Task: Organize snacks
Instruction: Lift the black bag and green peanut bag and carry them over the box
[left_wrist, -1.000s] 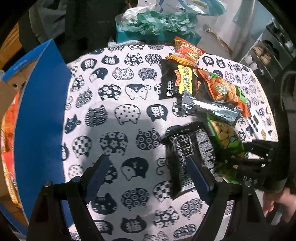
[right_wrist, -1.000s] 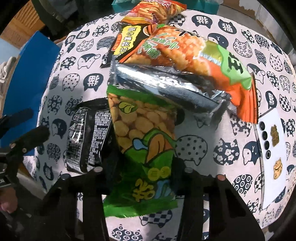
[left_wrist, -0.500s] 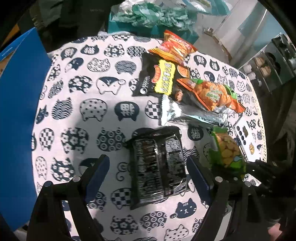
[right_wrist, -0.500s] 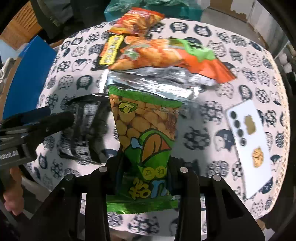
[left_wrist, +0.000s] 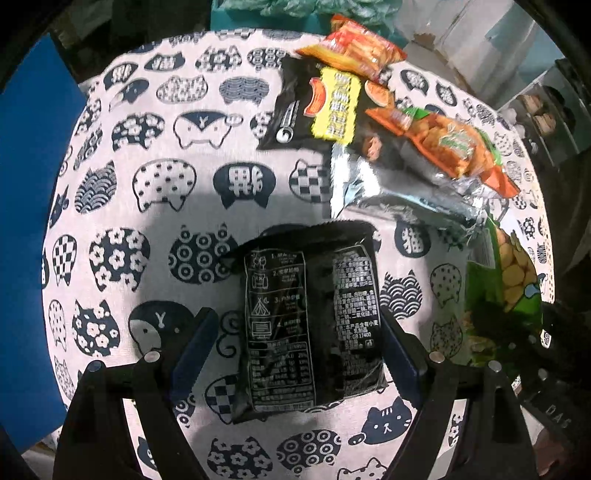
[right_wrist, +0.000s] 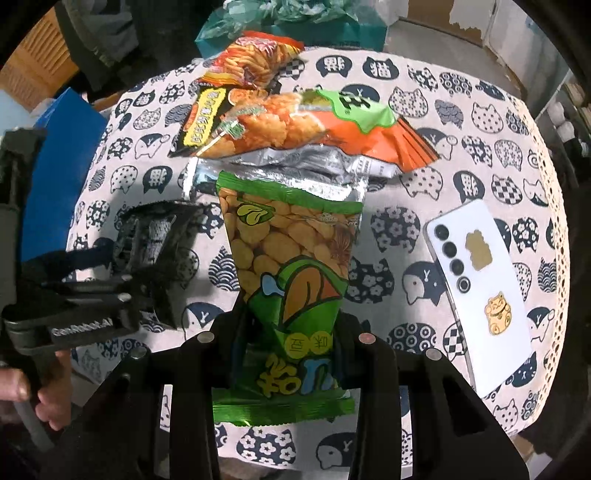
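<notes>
Right gripper (right_wrist: 291, 332) pinches green peanut bag (right_wrist: 291, 266), lifted clear of cat-print tablecloth (right_wrist: 424, 85). Left gripper (left_wrist: 295, 354) spread wide, straddling black snack packet (left_wrist: 310, 314) lying flat. Silver pouch (left_wrist: 399, 192), orange bags beyond; white phone (right_wrist: 480, 295) to the right.

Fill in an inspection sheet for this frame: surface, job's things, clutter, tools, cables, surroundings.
Surface: round table under a cat-print cloth.
Job's things: black packet, silver packet, orange-green packet, black-yellow packet, red-orange packet, green peanut packet.
Clutter: white phone lying back up.
Tools: left tool open, straddling the black packet; right tool shut on the green peanut packet.
Cables: nothing seen.
Surroundings: blue box, teal bag.
</notes>
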